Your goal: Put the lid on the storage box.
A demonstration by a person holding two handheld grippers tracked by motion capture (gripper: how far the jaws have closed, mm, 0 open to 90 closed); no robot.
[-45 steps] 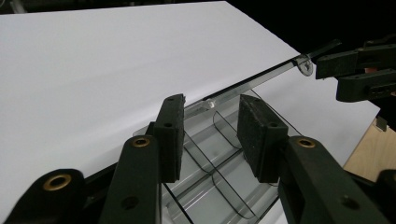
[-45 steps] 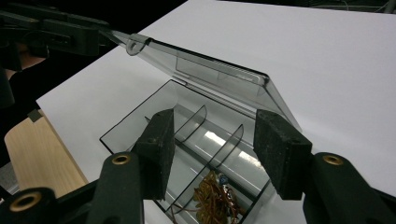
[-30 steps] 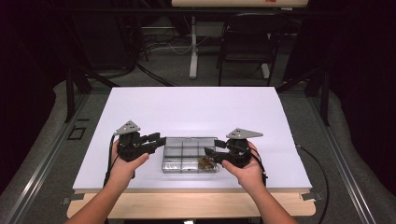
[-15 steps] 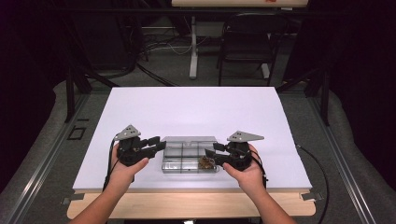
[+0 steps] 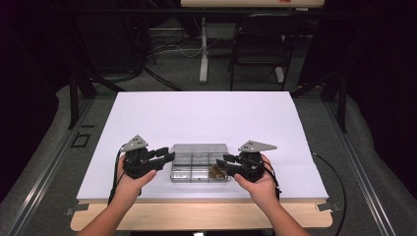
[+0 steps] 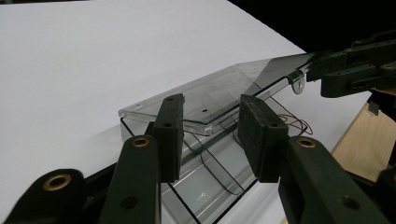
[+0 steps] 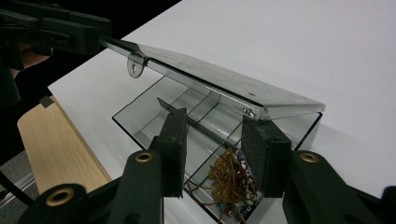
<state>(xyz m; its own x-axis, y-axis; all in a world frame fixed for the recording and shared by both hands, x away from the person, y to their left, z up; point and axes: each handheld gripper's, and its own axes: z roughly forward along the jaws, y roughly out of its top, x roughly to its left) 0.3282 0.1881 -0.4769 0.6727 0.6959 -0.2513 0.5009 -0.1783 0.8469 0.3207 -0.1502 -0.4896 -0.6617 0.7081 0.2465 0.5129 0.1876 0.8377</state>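
A clear compartment box at lower centre of the white table is flanked by the left gripper and right gripper. Each gripper's jaws are seen spread beside the half-raised lid, the right's having just narrowed with nothing pinched. The lid is best eased evenly from both ends so the wire bundle stays put.

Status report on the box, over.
Left gripper open at box left end. Right gripper at right end, jaws just been closing, nothing pinched. Lid part raised, wire tangle inside. Nothing in the way.
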